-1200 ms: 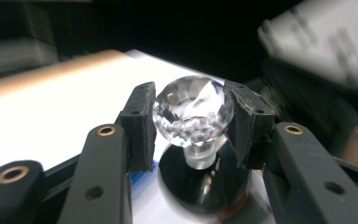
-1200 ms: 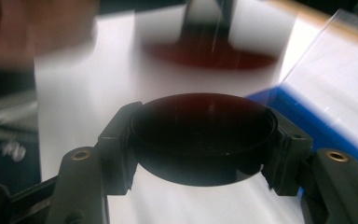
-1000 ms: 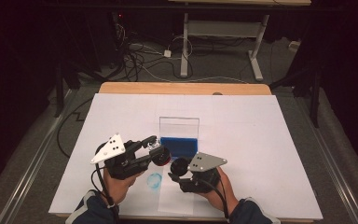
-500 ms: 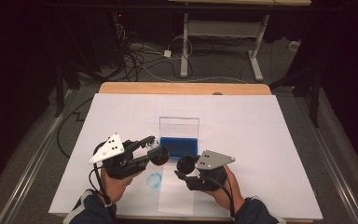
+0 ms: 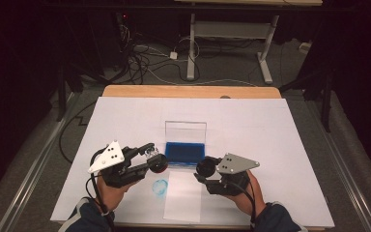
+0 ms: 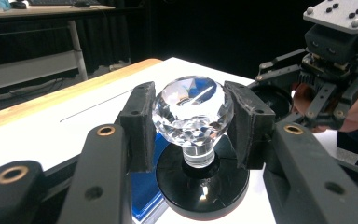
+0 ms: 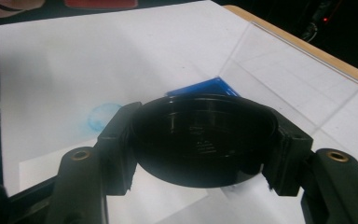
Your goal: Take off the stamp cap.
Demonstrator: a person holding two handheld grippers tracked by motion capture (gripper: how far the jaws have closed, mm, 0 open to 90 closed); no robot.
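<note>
Crystal knob (image 6: 192, 108) on round black base (image 6: 202, 184), clamped between jaws of left gripper (image 5: 150, 158), held above white sheet (image 5: 280, 130) beside blue tray (image 5: 184, 151). Black cap (image 7: 204, 140) pinched by right gripper (image 5: 204, 169), hollow side up, near clear lid (image 5: 186, 131).

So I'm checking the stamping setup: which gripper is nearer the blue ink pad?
Left. The left gripper sits just beside the blue ink pad; the right gripper is slightly below its corner.

Clear faceted crystal knob (image 6: 192, 109) w/ black base, black round cap (image 7: 204, 140), blue pad (image 5: 185, 152), white table (image 5: 280, 130).
</note>
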